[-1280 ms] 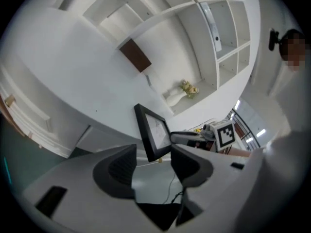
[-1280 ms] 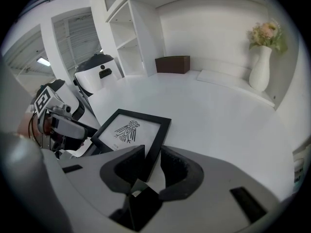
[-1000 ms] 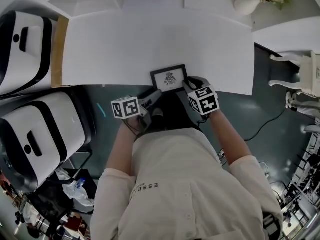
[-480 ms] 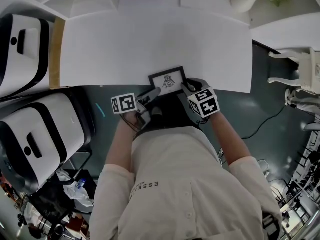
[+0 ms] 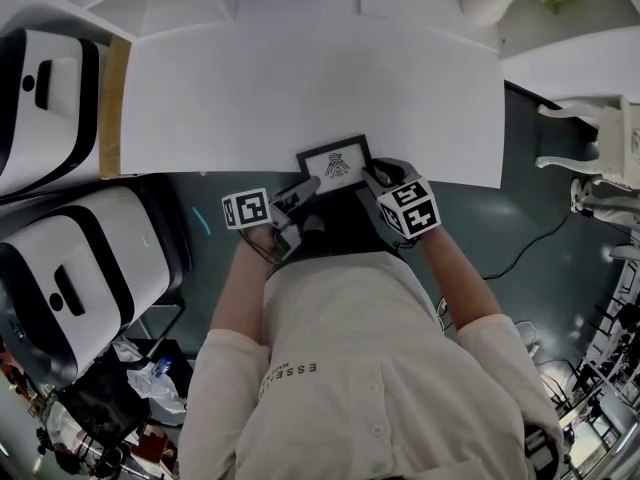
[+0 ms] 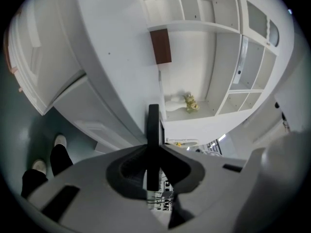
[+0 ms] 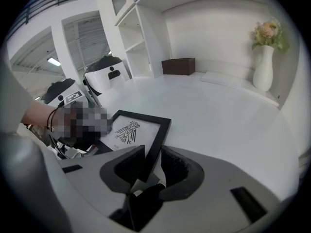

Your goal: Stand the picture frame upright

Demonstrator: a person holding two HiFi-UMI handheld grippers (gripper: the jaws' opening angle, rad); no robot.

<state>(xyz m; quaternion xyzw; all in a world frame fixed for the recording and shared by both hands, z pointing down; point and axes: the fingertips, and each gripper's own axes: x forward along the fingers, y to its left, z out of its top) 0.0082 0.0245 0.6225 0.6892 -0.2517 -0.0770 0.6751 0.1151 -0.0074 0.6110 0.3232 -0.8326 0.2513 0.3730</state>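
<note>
A black picture frame (image 5: 335, 163) with a bird print lies at the near edge of the white table (image 5: 300, 78), its face tilted up. My right gripper (image 5: 372, 176) is shut on its right edge; in the right gripper view the frame (image 7: 131, 130) runs back between the pads of that gripper (image 7: 151, 159). My left gripper (image 5: 300, 190) is at the frame's near left corner and its jaws are closing. In the left gripper view a thin black edge of the frame (image 6: 153, 125) stands edge-on between the pads of that gripper (image 6: 153, 161), which touch it.
A white vase of flowers (image 5: 490, 3) stands at the table's far right, and a brown box (image 7: 179, 66) at the back. Two large white machines (image 5: 60, 268) stand left of the table. A white chair (image 5: 615, 148) is at the right.
The left gripper has moved in to the frame's near left corner and its jaws have drawn together on it. The right gripper and the frame have hardly moved.
</note>
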